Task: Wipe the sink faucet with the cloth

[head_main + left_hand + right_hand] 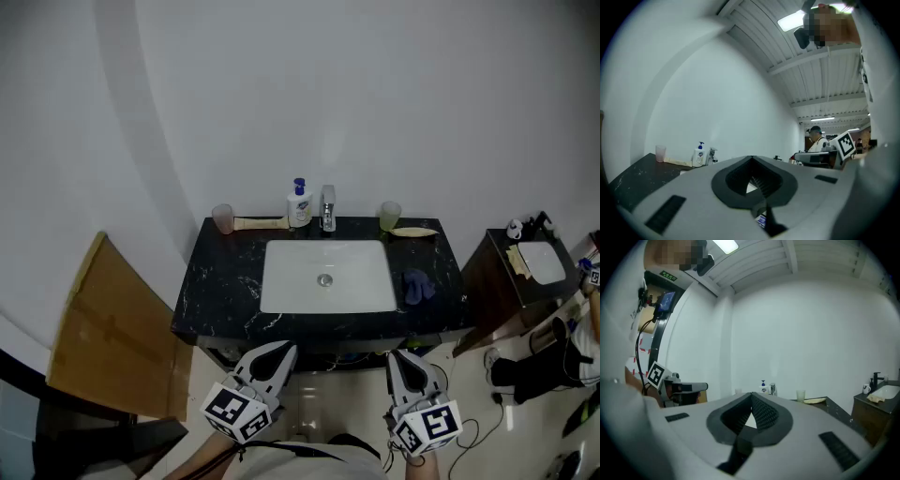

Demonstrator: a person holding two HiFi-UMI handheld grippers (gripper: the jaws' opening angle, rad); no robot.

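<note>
- The right gripper [400, 357] is held level at the near edge of the head view, short of the counter [216, 281]. Its jaws are pressed together with nothing between them.
- The left gripper [284, 350] sits level beside it, pads meeting at the tips, likewise empty.
- The hands holding them are cut off by the bottom edge, so only the marker cubes and a bit of sleeve show.
- The cloth [418, 285], blue and crumpled, lies on the dark counter just right of the white basin [286, 281]. Its longer side runs roughly front to back, and it is well apart from both grippers.
- The faucet [328, 208] stands upright at the middle of the basin's back rim. Its spout is too small to read.
- A soap bottle [299, 204] stands just left of the faucet, with a pink cup [222, 218] further left and a greenish cup [390, 216] to the right.
- Cardboard [112, 328] leans left of the counter, and a second small sink [542, 264] is at the right.
</note>
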